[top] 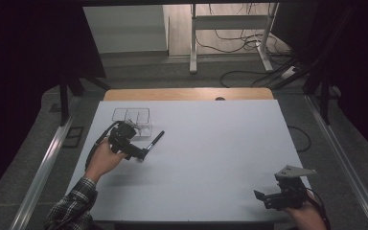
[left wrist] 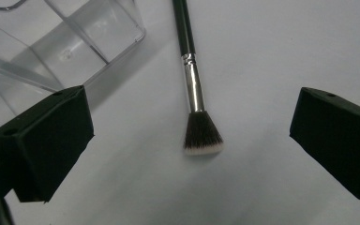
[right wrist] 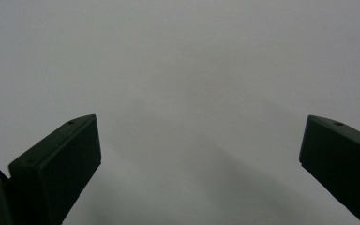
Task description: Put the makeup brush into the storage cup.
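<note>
A makeup brush (left wrist: 195,89) with a black handle, silver ferrule and dark white-tipped bristles lies flat on the white table (top: 211,143). My left gripper (left wrist: 192,122) hovers over it, open, its jaws standing wide on either side of the bristle end and not touching it. In the high view the brush (top: 155,140) lies just right of a clear plastic organiser (top: 133,116), with the left gripper (top: 141,154) at its near end. Over bare table near the front right corner, my right gripper (top: 264,199) is open and holds nothing (right wrist: 199,154).
The clear organiser (left wrist: 75,42) has divided compartments and stands close to the left gripper's left jaw. A wooden strip (top: 187,94) marks the table's far edge. Beyond it are a stand and cables on the floor (top: 239,43).
</note>
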